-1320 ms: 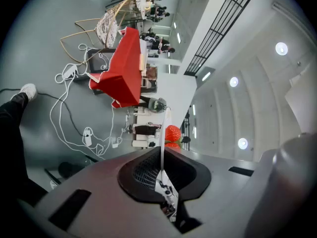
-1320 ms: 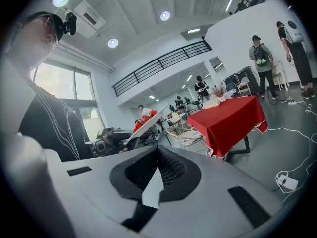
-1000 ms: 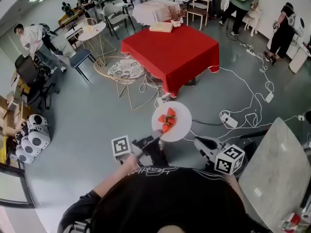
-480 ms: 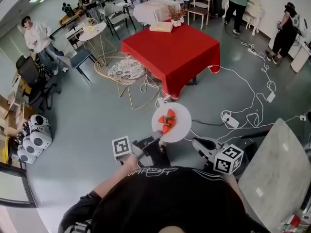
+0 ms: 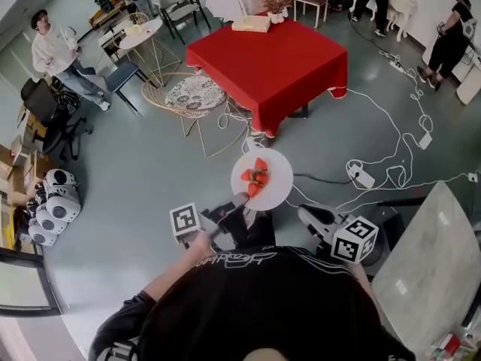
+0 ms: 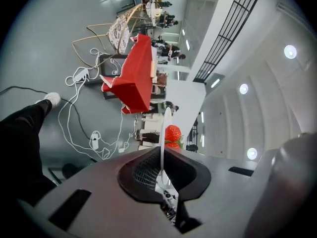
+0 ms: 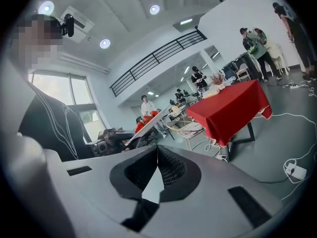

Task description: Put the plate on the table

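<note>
A white plate [image 5: 264, 180] carrying red strawberries [image 5: 254, 177] is held level above the grey floor. My left gripper [image 5: 242, 201] is shut on its near rim. In the left gripper view the plate [image 6: 163, 133] shows edge-on between the pads, with the strawberries [image 6: 173, 132] behind it. My right gripper [image 5: 310, 218] hangs to the plate's right, apart from it, its jaws shut with nothing between them [image 7: 157, 155]. From there the plate [image 7: 148, 125] appears off to the left. The red-clothed table [image 5: 270, 65] stands ahead, with a tan box [image 5: 250, 23] and flowers at its far edge.
White cables and a power strip [image 5: 361, 177] lie on the floor between me and the red table. A wire chair with a patterned cushion [image 5: 194, 95] stands left of it. A marble tabletop [image 5: 421, 269] is at my right. People stand at the left and back.
The red table has come nearer and lower in the head view as I walk toward it. The plate stays in the left gripper and the right gripper keeps its place beside it.
</note>
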The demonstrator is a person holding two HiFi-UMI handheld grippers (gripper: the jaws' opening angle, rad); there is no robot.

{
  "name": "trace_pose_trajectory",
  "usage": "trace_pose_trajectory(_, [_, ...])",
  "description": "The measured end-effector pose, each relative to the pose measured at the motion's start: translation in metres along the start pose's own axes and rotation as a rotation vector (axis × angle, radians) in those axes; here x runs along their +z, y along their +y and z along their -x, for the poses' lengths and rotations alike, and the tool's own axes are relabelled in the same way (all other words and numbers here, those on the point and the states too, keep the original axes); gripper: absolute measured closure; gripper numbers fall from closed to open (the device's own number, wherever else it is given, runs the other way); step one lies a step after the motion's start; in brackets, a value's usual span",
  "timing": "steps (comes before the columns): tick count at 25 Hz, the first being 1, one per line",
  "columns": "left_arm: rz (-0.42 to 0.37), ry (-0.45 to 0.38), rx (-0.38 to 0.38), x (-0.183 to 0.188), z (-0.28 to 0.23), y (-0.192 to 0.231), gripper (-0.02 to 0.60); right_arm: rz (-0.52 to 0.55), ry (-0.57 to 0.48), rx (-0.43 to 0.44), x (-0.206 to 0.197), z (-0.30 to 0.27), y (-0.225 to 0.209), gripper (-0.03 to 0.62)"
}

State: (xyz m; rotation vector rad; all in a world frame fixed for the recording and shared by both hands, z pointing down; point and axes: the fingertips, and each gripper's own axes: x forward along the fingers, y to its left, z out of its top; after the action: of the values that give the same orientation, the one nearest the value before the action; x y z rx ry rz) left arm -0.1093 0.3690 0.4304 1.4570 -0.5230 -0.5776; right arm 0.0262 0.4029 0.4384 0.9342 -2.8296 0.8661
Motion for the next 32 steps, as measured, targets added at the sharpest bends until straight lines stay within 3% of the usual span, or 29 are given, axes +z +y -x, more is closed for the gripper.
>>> trace_pose_trajectory(9, [0.028, 0.045, 0.021, 0.059, -0.07, 0.01, 0.565, -0.055, -0.034, -0.06, 0.043, -0.038, -0.074, 0.586])
trace_pose_trajectory(24, [0.057, 0.047, 0.059, 0.254, -0.224, -0.004, 0.565, -0.129, -0.002, -0.08, 0.175, -0.186, -0.23, 0.586])
trace_pose_trajectory(32, [0.038, 0.05, 0.011, 0.33, -0.271, -0.019, 0.565, -0.064, -0.004, -0.112, 0.235, -0.233, -0.269, 0.586])
